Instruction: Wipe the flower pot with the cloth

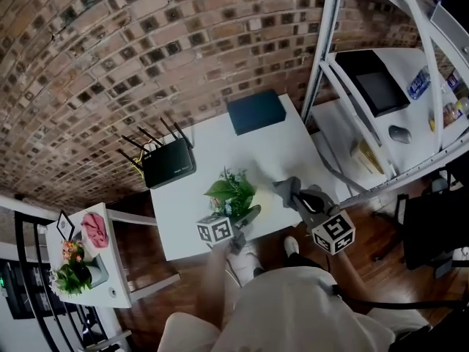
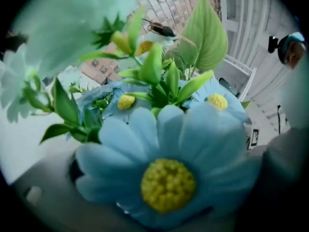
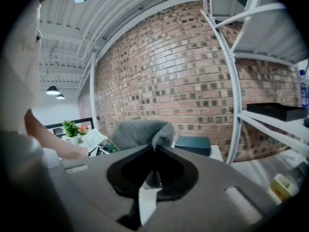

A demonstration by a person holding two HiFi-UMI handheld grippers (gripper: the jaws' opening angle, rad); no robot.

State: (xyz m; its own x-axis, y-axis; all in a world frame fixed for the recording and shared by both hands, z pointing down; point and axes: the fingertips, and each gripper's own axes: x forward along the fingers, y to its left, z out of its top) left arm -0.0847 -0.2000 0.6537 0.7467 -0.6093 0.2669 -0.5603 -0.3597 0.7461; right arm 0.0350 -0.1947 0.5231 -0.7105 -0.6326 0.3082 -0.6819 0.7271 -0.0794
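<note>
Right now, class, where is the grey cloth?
The cloth is pinched in the right claw, head view centre-right, above the white table, right of the flower pot.

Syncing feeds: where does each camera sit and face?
Head view: head-mounted, steeply down at the white table; legs, left gripper, right gripper show.
Left gripper view: rides that gripper, facing blue fabric daisies hiding its jaws.
Right gripper view: rides that gripper, facing a brick wall; jaws pinch grey cloth.
Head and right gripper views share the dark teal box.

White shirt (image 1: 308, 306), white shoes (image 1: 245, 259), grey right gripper (image 3: 155, 148) (square-marker cube (image 1: 333, 233))
</note>
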